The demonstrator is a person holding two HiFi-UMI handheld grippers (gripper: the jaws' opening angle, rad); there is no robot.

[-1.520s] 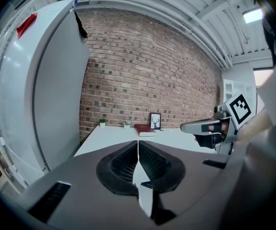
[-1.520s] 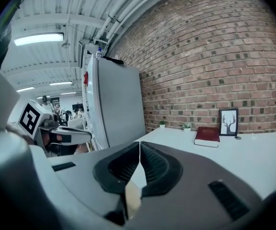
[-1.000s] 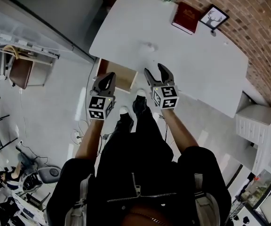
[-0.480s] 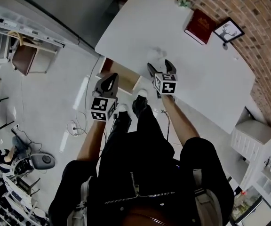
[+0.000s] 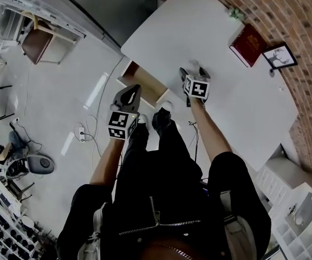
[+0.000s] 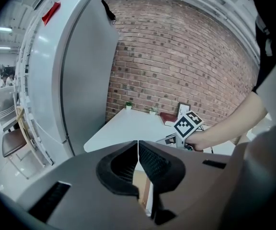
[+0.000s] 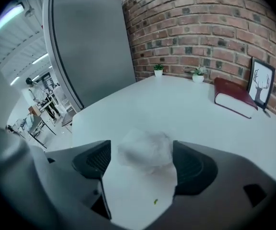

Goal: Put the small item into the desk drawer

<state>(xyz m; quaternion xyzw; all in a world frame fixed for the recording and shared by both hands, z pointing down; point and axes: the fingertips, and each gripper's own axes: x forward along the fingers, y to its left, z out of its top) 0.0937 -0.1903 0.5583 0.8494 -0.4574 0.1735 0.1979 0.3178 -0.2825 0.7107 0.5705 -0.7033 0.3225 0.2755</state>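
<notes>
The small item, a white crumpled wad (image 7: 146, 145), lies on the white desk (image 7: 176, 104). My right gripper (image 7: 142, 151) is lowered around it. Its jaws have just been opening and stand wide on either side of the wad, not pressing it. In the head view the right gripper (image 5: 194, 71) is over the desk's near part and hides the wad. The open wooden drawer (image 5: 144, 84) juts out under the desk's left front corner. My left gripper (image 5: 132, 89) hovers just in front of the drawer, jaws shut (image 6: 138, 145) with nothing between them.
A red book (image 5: 248, 45) and a framed deer picture (image 5: 278, 56) sit at the desk's far side by the brick wall. Two small plants (image 7: 158, 68) stand at the far edge. A tall grey cabinet (image 7: 90, 47) rises left of the desk. The person's feet (image 5: 161, 118) stand by the drawer.
The right gripper moved forward and down onto the desk, and its jaws opened wider around the white wad. The left gripper dipped slightly in front of the drawer.
</notes>
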